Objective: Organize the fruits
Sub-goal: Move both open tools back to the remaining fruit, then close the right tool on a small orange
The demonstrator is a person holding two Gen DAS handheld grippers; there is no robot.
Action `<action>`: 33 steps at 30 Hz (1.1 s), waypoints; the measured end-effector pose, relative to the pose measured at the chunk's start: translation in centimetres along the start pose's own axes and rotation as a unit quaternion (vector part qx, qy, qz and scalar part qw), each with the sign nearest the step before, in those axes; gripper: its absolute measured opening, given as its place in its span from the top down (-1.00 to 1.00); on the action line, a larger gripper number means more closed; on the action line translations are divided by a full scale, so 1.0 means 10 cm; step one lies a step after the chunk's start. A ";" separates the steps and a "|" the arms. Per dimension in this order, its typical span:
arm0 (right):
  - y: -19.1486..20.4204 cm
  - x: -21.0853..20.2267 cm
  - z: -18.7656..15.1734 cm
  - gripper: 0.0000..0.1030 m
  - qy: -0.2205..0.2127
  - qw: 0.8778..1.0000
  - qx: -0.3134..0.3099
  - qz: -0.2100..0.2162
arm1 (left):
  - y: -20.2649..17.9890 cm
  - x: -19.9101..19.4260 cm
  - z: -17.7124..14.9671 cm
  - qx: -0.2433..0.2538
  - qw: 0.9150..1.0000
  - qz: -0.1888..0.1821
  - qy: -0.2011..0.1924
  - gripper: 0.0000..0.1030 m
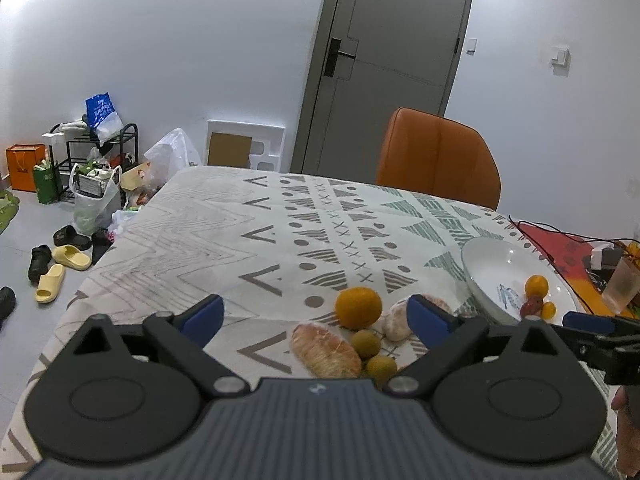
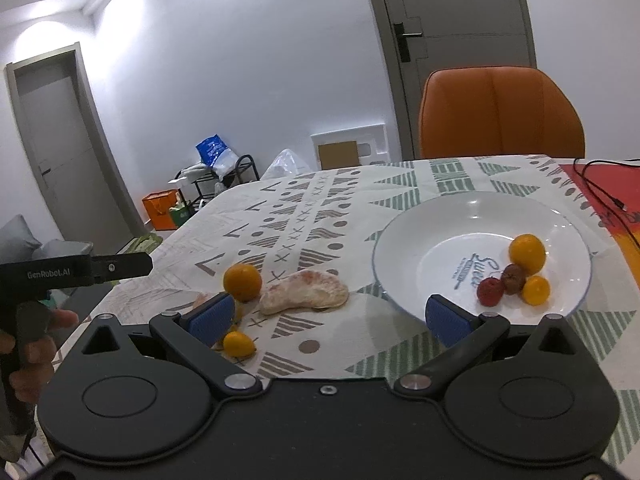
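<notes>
Fruit sorting | left gripper [image 1: 316, 316] and right gripper [image 2: 342, 318] held spread wide, nothing grasped | 4 small fruits seen in white plate [image 2: 404, 248] | orange [image 2: 242, 282] and peeled segments [image 2: 304, 292] left on patterned tablecloth [image 2: 320, 200] beside plate

We see white walls, grey floor. Far right, a grey door [image 1: 384, 68]; an orange chair [image 1: 438, 158] at the table's [image 1: 192, 232] far edge. Far left, a black rack [image 1: 100, 152] with bags, an orange box [image 1: 25, 167], slippers [image 1: 60, 268] nearby. A second door [image 2: 64, 152] left; ceiling light bright.
</notes>
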State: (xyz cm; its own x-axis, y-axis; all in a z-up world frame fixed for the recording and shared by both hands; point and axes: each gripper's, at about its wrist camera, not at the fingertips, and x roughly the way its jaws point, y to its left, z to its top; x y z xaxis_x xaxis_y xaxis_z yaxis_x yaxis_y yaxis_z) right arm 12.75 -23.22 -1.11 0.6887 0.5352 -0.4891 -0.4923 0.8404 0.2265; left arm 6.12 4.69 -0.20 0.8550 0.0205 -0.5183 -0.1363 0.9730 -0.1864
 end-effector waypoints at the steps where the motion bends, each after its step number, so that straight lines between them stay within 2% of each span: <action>1: 0.02 0.01 0.00 -1.00 0.001 1.000 -0.002 0.001 | 0.02 0.00 -0.01 -0.002 1.000 0.000 0.002 -0.80; 6: 0.10 0.07 -0.02 -1.00 0.007 1.000 -0.008 0.011 | 0.10 0.03 -0.07 -0.013 1.000 -0.003 0.011 -0.68; 20: 0.26 0.28 -0.12 -1.00 0.033 0.999 -0.019 0.027 | 0.13 0.18 -0.23 -0.013 1.000 -0.012 0.023 -0.68; 33: 0.39 0.49 -0.18 -0.99 0.052 0.997 -0.038 0.042 | 0.23 0.31 -0.27 -0.023 0.999 -0.004 0.037 -0.68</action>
State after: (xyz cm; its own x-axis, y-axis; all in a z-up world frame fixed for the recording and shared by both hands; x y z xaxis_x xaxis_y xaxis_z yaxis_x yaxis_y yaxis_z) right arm 13.26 -17.51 -4.15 0.5856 0.5887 -0.5573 -0.5880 0.7817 0.2078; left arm 7.11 6.33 -4.45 0.8174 -0.0065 -0.5760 -0.1529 0.9616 -0.2279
